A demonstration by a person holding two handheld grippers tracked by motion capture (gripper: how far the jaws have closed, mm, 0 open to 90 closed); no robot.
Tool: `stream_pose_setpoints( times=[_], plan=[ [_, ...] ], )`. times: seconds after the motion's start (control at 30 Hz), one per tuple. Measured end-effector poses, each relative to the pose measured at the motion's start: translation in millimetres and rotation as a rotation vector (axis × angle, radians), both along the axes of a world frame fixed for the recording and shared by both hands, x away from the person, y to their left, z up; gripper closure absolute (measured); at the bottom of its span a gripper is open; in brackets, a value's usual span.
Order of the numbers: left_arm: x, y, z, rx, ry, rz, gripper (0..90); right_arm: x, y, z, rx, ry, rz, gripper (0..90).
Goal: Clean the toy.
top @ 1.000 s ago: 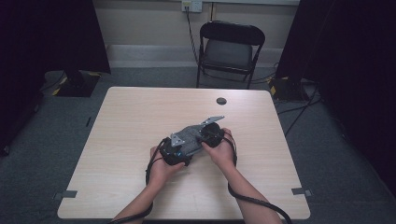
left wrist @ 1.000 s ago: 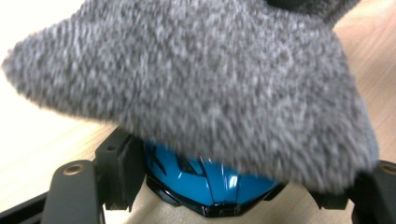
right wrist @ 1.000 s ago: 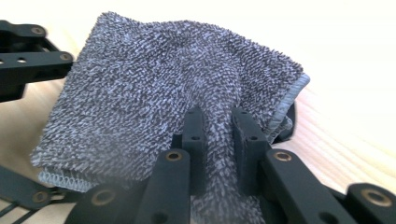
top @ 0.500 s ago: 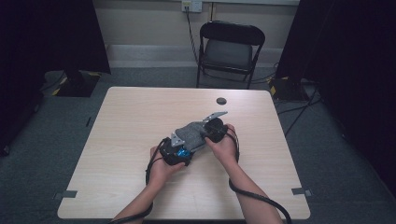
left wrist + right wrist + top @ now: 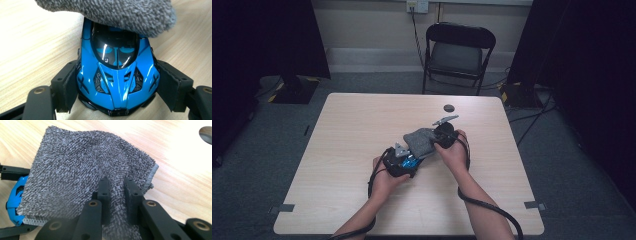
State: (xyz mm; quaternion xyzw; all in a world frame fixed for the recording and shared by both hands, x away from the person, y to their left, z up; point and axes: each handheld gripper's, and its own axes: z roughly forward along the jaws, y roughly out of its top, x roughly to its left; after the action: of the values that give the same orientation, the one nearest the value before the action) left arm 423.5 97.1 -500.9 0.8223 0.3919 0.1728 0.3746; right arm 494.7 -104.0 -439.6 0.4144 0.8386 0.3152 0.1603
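No legible text, label, brand, number or sign in any view — checked the glossy blue toy car (image 5: 117, 75) and the grey terry cloth (image 5: 82, 177). The pale wood-grain table (image 5: 352, 150) is unmarked as well — nothing to record.

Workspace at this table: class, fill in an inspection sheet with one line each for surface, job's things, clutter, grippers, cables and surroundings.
Surface: light wooden table, bare around the work.
Job's things: blue toy car on the table; grey cloth lies over its far end.
Clutter: small dark round object near the far edge.
Grippers: left gripper clamps the car's sides; right gripper is pinched on the cloth.
Cables: a black cable trails from each gripper along the forearms.
Surroundings: black folding chair behind the table, wall socket, grey carpet, dark curtains.
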Motion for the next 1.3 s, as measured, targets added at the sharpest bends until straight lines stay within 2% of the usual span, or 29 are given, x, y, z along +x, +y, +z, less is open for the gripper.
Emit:
stream_pose_setpoints(
  times=[0.87,1.3],
  plan=[
    [-0.2,-0.2,-0.1,-0.004,0.002,0.002,25.6,10.0,-11.6,6.4,0.007,-0.007,-0.029,77.6],
    [-0.1,-0.2,-0.1,-0.004,0.002,0.002,25.6,16.8,-25.5,7.8,0.002,-0.008,-0.050,77.6]
  ],
)
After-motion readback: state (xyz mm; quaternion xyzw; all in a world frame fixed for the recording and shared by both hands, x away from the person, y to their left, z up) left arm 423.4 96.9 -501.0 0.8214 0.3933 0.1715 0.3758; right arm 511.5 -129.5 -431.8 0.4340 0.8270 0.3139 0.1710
